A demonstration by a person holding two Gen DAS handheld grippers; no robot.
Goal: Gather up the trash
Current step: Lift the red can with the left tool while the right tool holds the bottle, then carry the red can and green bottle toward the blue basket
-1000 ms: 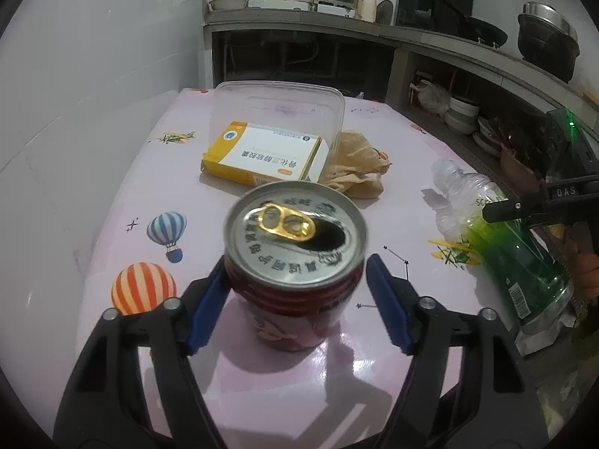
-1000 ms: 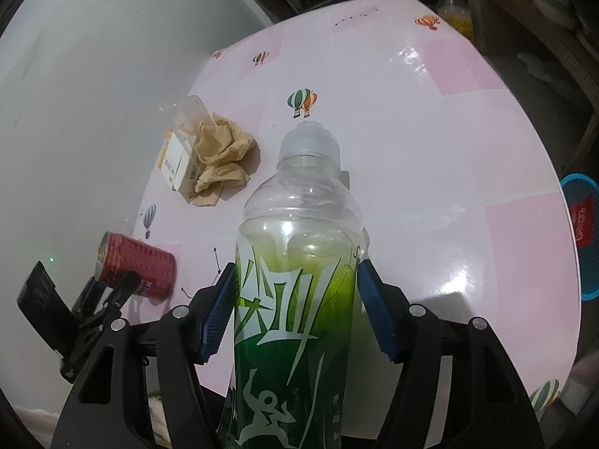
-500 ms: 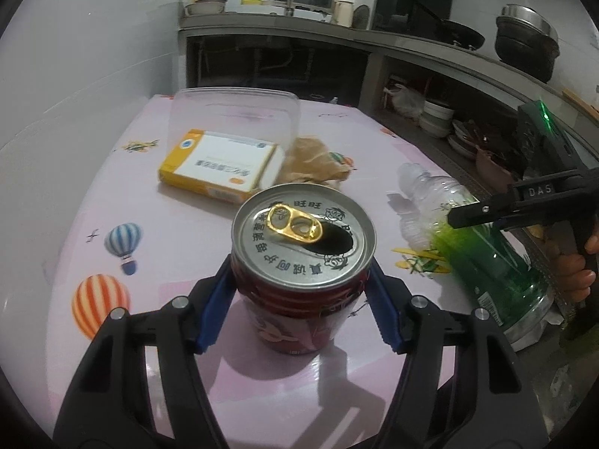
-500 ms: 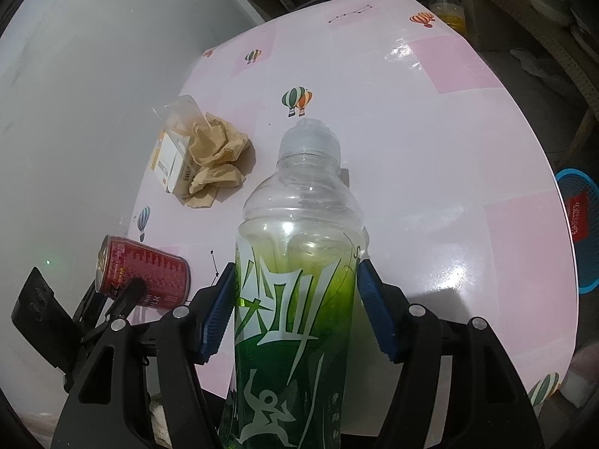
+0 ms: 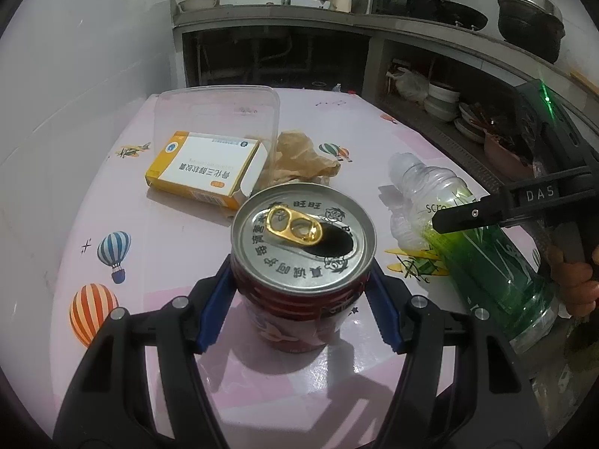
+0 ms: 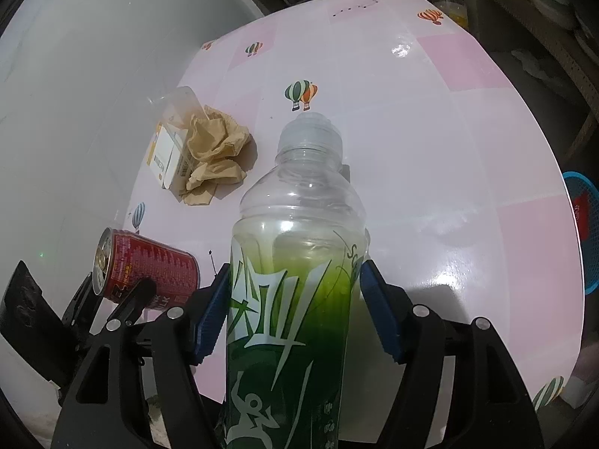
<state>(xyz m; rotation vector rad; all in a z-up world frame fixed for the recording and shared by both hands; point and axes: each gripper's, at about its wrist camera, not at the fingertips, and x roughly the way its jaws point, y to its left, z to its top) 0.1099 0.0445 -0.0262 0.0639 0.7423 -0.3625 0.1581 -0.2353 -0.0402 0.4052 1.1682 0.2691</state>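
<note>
Trash is in both of your tools at this moment. Your left gripper (image 5: pixel 299 277) is pinching the red drink can (image 5: pixel 303 247), with one blue pad against each side of its body just under the rim. The can top faces the left wrist camera, with the gold pull tab lying beside the open mouth. From the right wrist view the same can is tilted, its top turned toward the wall, near the front edge of the pink counter (image 6: pixel 449 149). Your right gripper (image 6: pixel 295 273) has the green plastic bottle (image 6: pixel 299 224) between its two blue pads. The jaws are opening a little, but the pads are at the sides of the bottle's label. The bottle points away along the fingers, its clear neck far from the camera, and it is tilted over the right edge of the counter. Your right hand (image 5: pixel 572 277) shows at the handle behind it. Further back on the counter lies a yellow and white medicine box (image 5: pixel 206 168), partly inside a clear plastic container (image 5: pixel 217 112) that lies on its side. A crumpled brown paper (image 5: pixel 299 153) touches the box and the container on their right side.
</note>
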